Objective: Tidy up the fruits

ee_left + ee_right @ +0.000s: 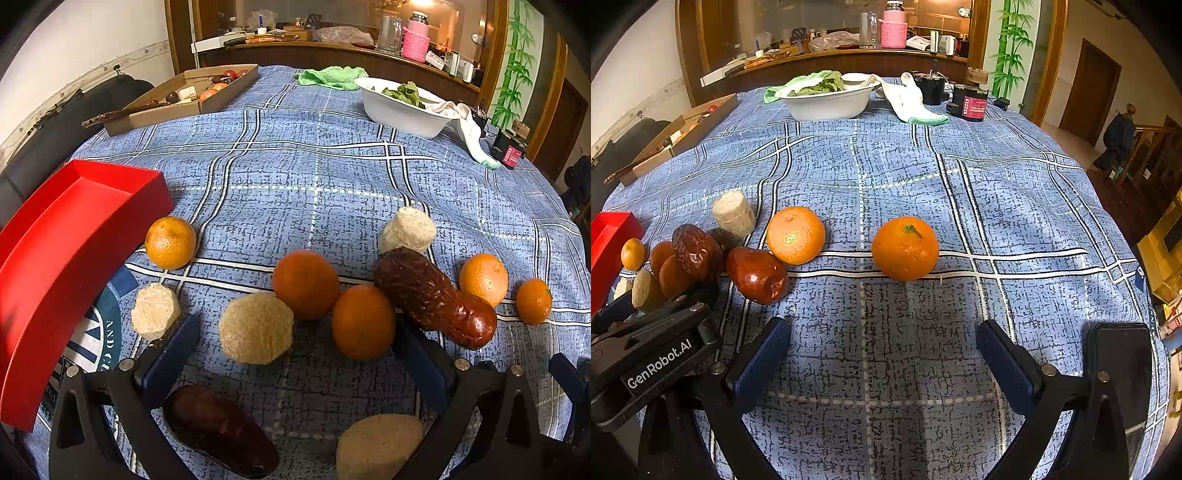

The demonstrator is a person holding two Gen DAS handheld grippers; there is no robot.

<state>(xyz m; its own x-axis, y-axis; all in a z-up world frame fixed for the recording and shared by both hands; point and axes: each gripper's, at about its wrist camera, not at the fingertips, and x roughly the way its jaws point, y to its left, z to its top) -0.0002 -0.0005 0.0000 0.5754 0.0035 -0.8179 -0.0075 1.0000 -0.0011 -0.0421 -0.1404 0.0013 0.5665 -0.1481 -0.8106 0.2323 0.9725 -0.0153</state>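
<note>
Five oranges lie on the blue checked tablecloth (pixel 332 177) in the left wrist view: one orange (pixel 170 242) just beside the red tray (pixel 74 229) at the left, two touching in the middle (pixel 305 283) (pixel 363 321), and two at the right (pixel 483 278) (pixel 533 301). Among them are pale fibrous chunks (pixel 256 328) (pixel 407 229) (pixel 155 311) and dark brown dates (pixel 432 295) (pixel 219 430).

The left gripper (pixel 295 354) stands wide apart over this cluster, gripping nothing. The right gripper (pixel 884 354) also stands apart and empty, with one orange (pixel 905 248) just beyond its fingers.

Far across the table sit a white bowl (pixel 402 110) of greens and a cardboard box (pixel 177 103).
</note>
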